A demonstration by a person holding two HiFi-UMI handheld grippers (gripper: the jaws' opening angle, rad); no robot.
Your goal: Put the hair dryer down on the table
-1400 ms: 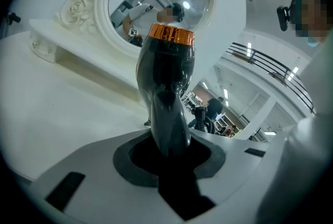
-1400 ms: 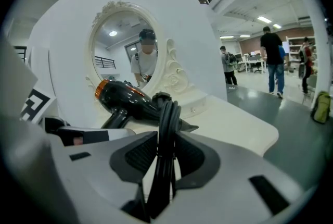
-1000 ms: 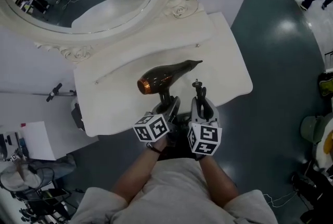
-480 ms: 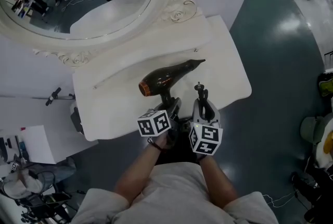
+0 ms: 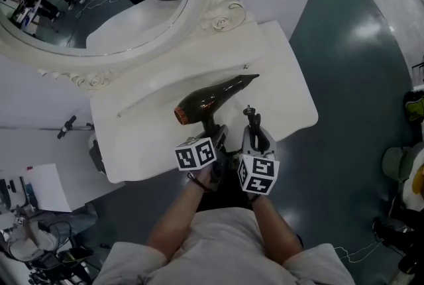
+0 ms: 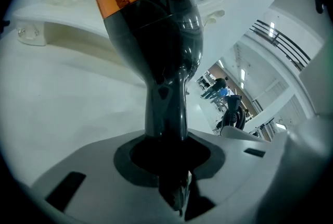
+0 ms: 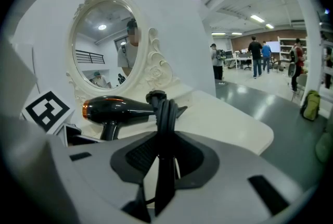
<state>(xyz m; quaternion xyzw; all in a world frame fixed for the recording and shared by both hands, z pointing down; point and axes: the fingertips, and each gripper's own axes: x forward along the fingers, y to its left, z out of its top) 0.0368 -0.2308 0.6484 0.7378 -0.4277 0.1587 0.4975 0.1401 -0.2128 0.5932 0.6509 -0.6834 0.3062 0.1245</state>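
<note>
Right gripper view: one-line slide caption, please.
The right gripper clamps the bundled black cord, with the hair dryer beside it over the white table and an ornate oval mirror behind.

support: white table (image 5: 281, 75) | on it: ornate white-framed mirror (image 5: 112, 18), upright at rear edge

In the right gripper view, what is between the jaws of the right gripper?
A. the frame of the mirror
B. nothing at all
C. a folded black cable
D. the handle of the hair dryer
C: the right gripper is closed on the black cable, which stands up between its pads; the handle of the hair dryer is in the left gripper.
</note>
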